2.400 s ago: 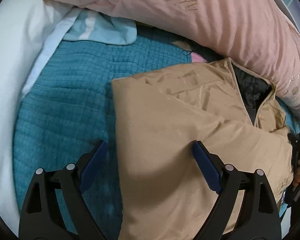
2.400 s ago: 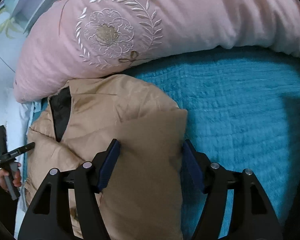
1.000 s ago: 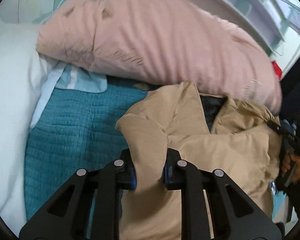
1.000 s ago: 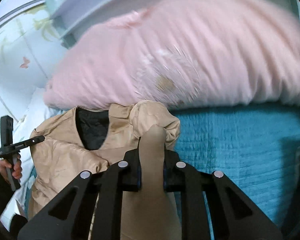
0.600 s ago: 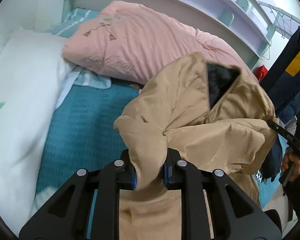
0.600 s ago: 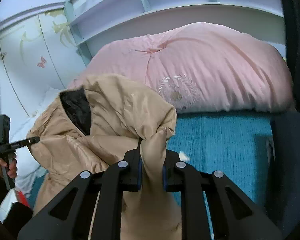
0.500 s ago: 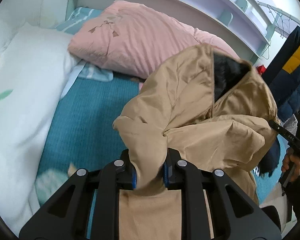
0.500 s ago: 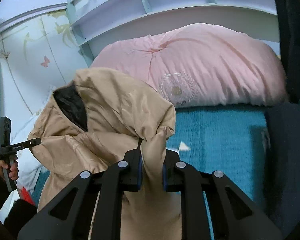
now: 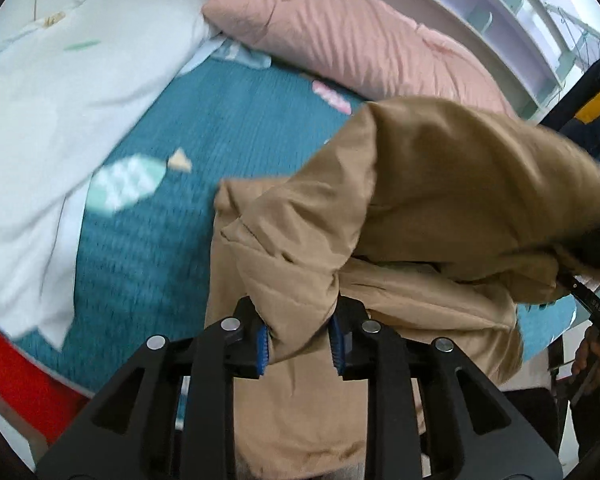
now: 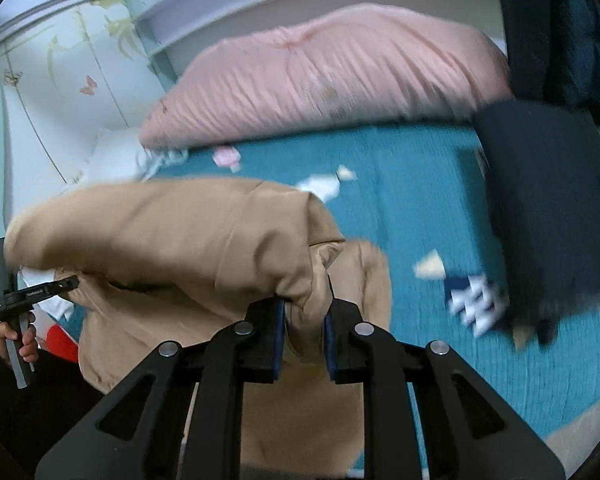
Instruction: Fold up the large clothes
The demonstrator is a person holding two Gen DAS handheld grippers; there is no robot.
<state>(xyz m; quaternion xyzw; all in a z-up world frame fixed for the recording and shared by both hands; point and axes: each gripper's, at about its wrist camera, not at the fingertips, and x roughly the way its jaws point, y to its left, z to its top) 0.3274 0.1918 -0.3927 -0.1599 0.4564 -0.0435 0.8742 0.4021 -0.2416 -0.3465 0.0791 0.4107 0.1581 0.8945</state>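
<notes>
Since a second ago both tongs have dragged the tan jacket (image 9: 440,184) toward the bed's near edge, left gripper (image 9: 300,340) loosening around its pinch, right gripper (image 10: 303,336) clenched on fabric: mid-fold; next, lay it flat.

Tan jacket (image 9: 440,184); teal quilted bedspread (image 9: 220,120); pink duvet (image 10: 332,76); white pillow (image 9: 72,64).

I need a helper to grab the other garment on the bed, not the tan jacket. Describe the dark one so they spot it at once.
Start at the teal quilted bedspread and the long pink duvet along its far side. In the right wrist view, near the duvet's right end, a dark navy folded garment lies flat on the bedspread. It is the only dark thing lying there; the padded tan jacket is pale and bunched.
</notes>
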